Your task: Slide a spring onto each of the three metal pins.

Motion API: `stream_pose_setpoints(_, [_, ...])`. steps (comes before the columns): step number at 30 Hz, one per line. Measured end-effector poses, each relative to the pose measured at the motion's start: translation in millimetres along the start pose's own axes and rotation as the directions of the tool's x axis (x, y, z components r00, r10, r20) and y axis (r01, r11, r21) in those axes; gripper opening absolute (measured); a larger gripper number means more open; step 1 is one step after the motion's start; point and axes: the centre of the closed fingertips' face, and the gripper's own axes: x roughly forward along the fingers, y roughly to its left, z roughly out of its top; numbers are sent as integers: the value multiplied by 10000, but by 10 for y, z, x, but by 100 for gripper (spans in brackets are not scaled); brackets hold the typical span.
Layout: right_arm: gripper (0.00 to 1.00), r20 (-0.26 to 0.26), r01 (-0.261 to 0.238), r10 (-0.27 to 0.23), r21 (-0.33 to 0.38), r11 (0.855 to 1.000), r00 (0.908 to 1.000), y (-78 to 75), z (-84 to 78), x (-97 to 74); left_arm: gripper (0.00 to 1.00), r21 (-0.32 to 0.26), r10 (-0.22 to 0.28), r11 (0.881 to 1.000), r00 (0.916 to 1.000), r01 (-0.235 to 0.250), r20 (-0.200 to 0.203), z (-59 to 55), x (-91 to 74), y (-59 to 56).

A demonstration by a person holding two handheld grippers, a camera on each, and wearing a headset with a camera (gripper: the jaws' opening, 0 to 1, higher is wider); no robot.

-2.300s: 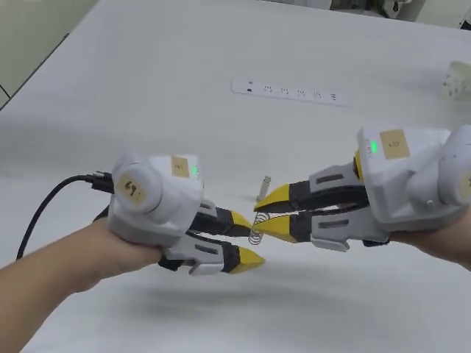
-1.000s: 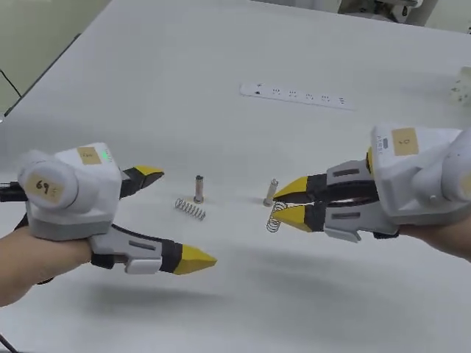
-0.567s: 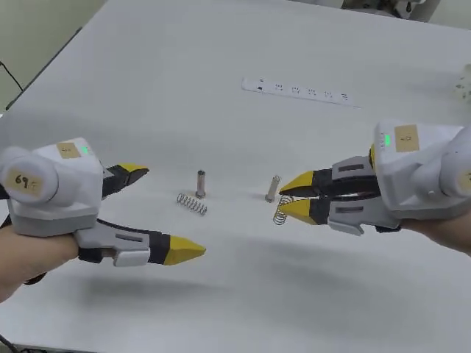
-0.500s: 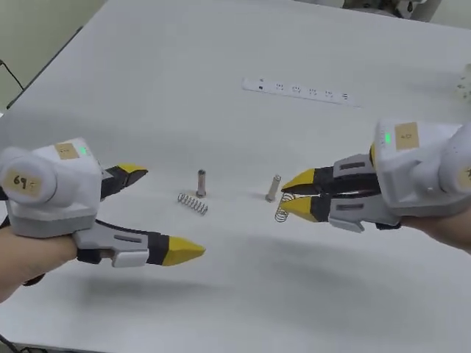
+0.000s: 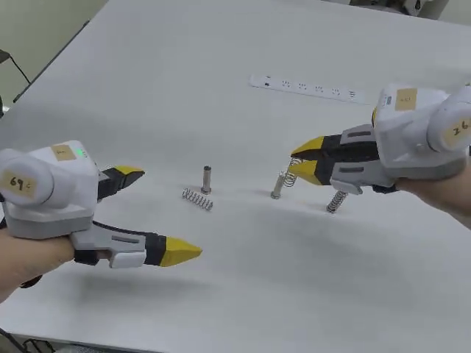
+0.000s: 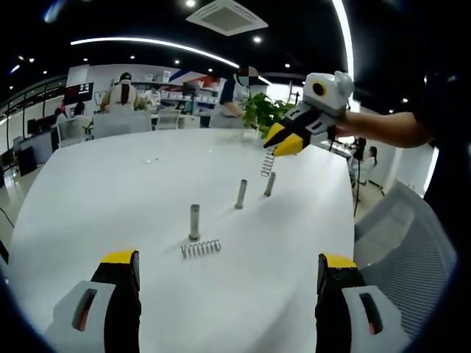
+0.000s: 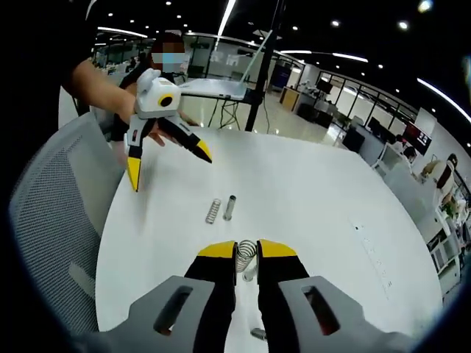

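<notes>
While the right gripper (image 5: 294, 165) is clamping a spring (image 5: 288, 176) just over the middle pin (image 5: 277, 188), apparently to thread it on, the left gripper (image 5: 165, 211) is hovering with jaws wide apart.

Top of rightmost pin (image 5: 336, 201) behind right tongs (image 5: 294, 163).

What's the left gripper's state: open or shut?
Open: the left gripper holds nothing, and its jaws stand wide apart.
</notes>
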Motion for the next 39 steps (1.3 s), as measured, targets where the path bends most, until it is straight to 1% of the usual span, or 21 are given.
stream_pose_setpoints(4, [7,-63,175,-175,57,9998,9998,-89,-18,45,98,-38,-4,10000,10000,4,-7,-8,-5,0])
stream_pose_setpoints(6, [7,-120,184,-182,123,9998,9998,-122,-36,71,98,-64,12,10000,10000,-12,-11,-13,-10,6])
stream_pose_setpoints(8, [7,-248,238,-236,93,9997,9994,-157,-69,97,98,-79,21,10000,10000,-21,-23,-20,-15,10])
stream_pose_setpoints(17, [7,-410,392,-370,529,9978,9985,-283,-159,180,98,-168,89,9998,9999,-90,-68,-57,-36,36])
stream_pose_setpoints(22, [7,-402,357,-328,721,9968,9987,-287,-168,217,98,-200,108,9997,9999,-110,-53,-56,-46,44])
stream_pose_setpoints(31, [7,-491,214,-176,786,9967,9986,-260,-190,261,98,-227,101,9997,9999,-102,-52,-51,-55,36])
stream_pose_setpoints(39, [7,-690,144,-84,877,9960,9976,-215,-292,304,98,-242,91,9997,9999,-93,-75,-58,-58,30])
